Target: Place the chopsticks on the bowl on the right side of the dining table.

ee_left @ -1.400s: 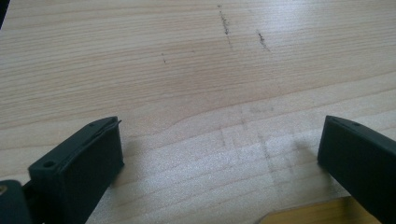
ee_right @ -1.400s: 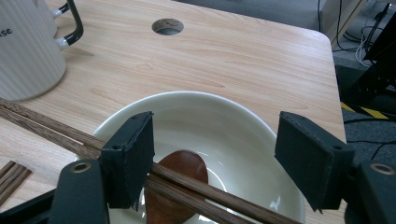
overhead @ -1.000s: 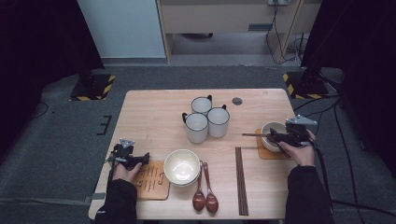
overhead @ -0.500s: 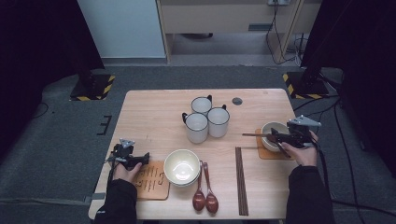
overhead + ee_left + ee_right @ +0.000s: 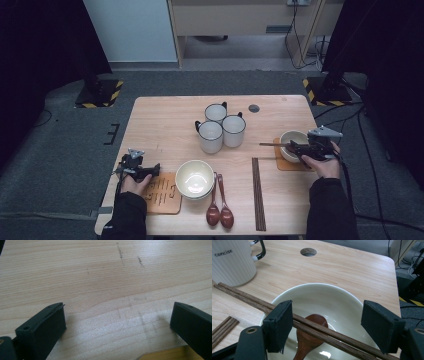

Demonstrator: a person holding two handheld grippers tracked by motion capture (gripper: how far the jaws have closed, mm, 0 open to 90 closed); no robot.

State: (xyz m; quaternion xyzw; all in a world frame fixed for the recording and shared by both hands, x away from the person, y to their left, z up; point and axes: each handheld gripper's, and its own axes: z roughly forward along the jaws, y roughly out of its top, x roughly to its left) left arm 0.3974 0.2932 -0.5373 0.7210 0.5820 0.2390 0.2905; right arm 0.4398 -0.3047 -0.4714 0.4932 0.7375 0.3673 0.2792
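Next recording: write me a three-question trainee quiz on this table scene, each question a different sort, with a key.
1. True or false: the right tool is clamped shut on the pair of dark wooden chopsticks.
2. How many white ribbed mugs with black handles stand together at mid-table?
3. What lies inside the cream ceramic bowl in front of the right tool? A) a brown wooden spoon B) a mug C) a coaster

Key: 1 false, its jaws stand apart with the chopsticks resting across the bowl's rim between them. 2 three. 3 A.

Right tongs (image 5: 295, 148) drawn back slightly toward table edge, jaws now spread above bowl (image 5: 289, 138)
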